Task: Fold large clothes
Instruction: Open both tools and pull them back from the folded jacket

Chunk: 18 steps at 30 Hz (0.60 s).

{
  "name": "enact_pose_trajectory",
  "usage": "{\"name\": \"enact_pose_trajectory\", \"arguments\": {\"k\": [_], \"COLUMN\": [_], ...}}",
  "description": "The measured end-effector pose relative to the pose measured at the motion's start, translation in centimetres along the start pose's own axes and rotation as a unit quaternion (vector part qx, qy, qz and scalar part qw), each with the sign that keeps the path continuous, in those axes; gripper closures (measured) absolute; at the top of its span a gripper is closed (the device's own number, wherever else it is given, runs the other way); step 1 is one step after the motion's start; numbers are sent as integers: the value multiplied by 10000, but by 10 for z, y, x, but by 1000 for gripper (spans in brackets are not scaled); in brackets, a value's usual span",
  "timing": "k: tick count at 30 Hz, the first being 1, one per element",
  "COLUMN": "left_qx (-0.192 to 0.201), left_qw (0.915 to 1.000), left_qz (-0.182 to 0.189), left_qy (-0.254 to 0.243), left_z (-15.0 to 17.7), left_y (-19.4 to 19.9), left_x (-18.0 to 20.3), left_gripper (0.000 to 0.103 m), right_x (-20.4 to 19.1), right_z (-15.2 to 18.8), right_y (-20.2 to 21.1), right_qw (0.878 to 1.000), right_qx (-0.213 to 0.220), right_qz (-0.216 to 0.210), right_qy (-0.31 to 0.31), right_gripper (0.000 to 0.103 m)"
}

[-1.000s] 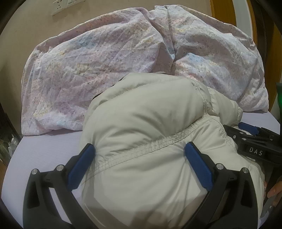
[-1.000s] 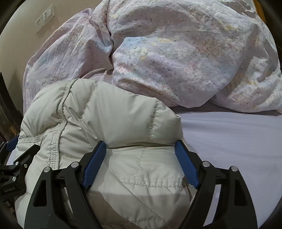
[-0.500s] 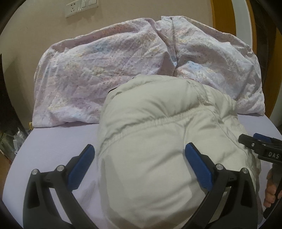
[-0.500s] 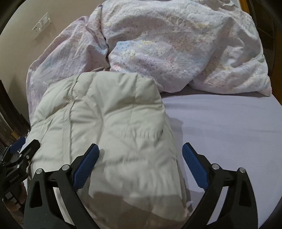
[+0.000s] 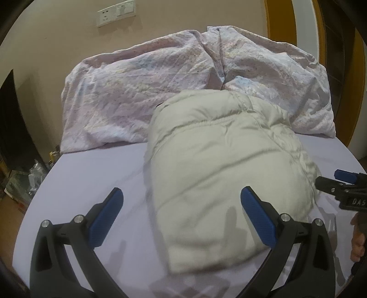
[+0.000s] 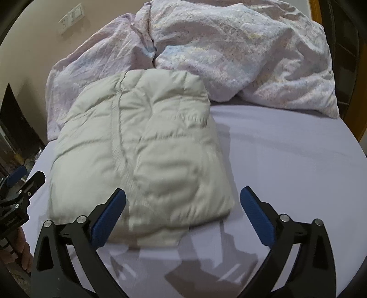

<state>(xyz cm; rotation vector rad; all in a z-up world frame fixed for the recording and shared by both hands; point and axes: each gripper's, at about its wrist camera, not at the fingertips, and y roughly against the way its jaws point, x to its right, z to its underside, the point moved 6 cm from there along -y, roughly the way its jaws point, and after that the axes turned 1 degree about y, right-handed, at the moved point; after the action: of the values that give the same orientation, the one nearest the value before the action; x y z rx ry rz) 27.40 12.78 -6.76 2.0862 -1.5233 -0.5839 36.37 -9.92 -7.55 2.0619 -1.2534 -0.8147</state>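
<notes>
- The cream padded jacket [image 5: 220,174] lies folded into a thick bundle in the middle of the frame, on the lilac bed sheet [image 5: 91,183]. In the right wrist view the same jacket [image 6: 146,146] fills the centre and the left half of the picture.
- The left gripper [image 5: 181,206] is at the bottom of its frame with the blue fingers [image 5: 257,215] spread wide. Nothing is between them; they are apart from the jacket.
- The right gripper [image 6: 183,206] is also at the bottom of its frame, its fingers [image 6: 107,217] wide apart and holding nothing.
- The crumpled floral duvet [image 5: 160,80] is piled in the upper part of the frame; the far end of the jacket touches it.
- A wall socket [image 5: 114,13] is in the upper left.
</notes>
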Motion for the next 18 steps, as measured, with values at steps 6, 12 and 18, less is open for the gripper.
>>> {"name": "enact_pose_trajectory", "arguments": {"k": [6,12,18], "left_qx": [-47,-146,-490], "left_qw": [9998,9993,9974], "left_qz": [-163,-26,264], "left_qy": [134,345,457], "left_z": [27,51,72], "left_y": [35,68,80], "left_x": [-9,-8,2], "left_gripper": [2,2,2], "right_x": [-7,-13,-20], "right_z": [28,56,77], "right_y": [26,50,73], "right_qw": [9998,9987,9985], "right_qx": [-95,-197,-149], "right_qz": [-187,-439,-495], "right_qy": [-48,-195,-167], "right_gripper": [1,1,1]}}
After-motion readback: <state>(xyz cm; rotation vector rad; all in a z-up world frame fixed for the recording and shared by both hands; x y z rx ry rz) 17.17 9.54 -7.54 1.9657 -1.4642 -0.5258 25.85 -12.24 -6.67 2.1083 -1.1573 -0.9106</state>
